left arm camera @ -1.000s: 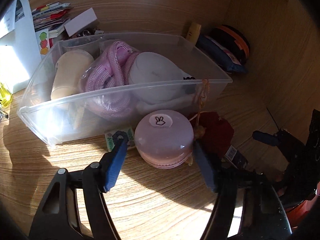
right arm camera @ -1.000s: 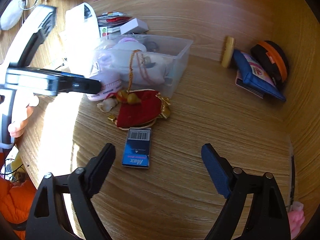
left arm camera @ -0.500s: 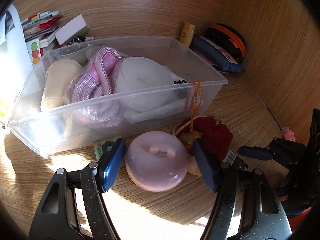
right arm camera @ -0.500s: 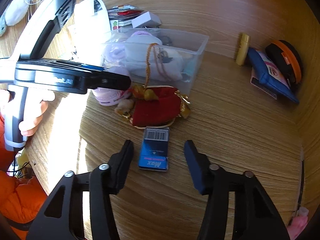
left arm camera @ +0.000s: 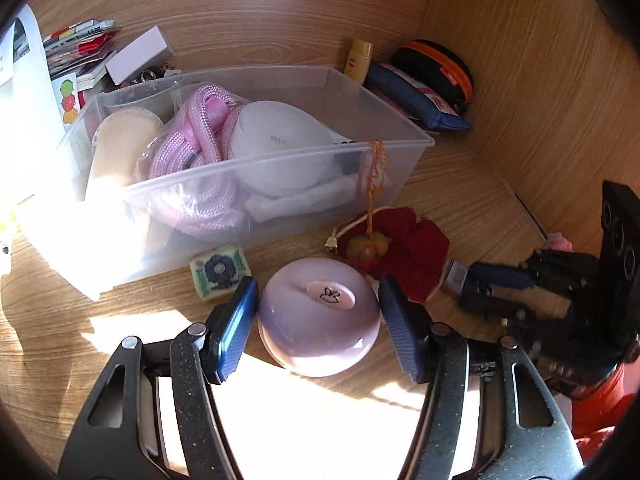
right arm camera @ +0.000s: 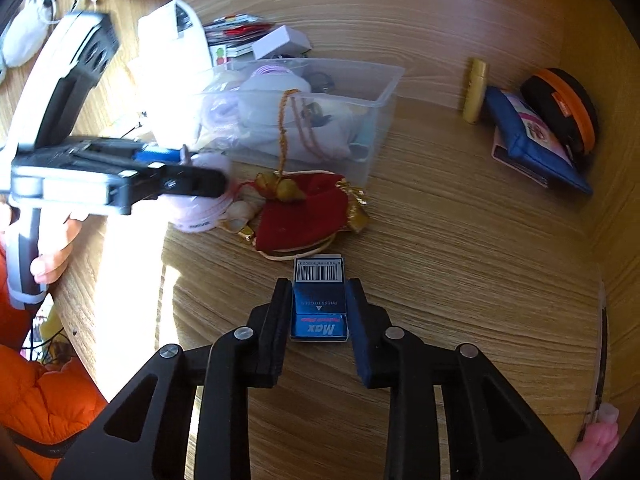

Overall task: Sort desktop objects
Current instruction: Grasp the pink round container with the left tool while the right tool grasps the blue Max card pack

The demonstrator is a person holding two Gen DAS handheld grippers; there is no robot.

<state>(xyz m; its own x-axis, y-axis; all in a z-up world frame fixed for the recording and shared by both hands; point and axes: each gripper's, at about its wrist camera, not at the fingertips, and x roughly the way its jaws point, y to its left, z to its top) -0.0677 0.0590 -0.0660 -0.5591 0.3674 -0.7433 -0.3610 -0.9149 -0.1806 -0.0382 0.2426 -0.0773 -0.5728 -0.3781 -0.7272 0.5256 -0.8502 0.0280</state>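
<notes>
A round lilac case (left arm camera: 316, 328) with a bunny mark lies on the wooden desk in front of the clear bin (left arm camera: 400, 142). My left gripper (left arm camera: 317, 281) straddles it, jaws closing, and a thin gap still shows at each pad. In the right wrist view a small blue box (right arm camera: 319, 312) marked "Max" sits between the fingers of my right gripper (right arm camera: 319, 281). Those jaws are closing too, with both pads against the box's sides. A red velvet pouch (right arm camera: 304, 212) with gold trim lies between the case and the box. Its cord hangs over the bin's wall.
The bin holds a pink rope, a white round case and a cream pad. A small green-and-white block (left arm camera: 220, 272) lies by its front. A yellow tube (left arm camera: 358, 62), a blue pouch (left arm camera: 412, 100) and a black-orange case (left arm camera: 440, 64) stand in the back corner. Booklets (left arm camera: 80, 48) are at the back left.
My right gripper's jaws went from wide open to closed against the blue box. My left gripper edged forward around the lilac case and its jaws narrowed a little.
</notes>
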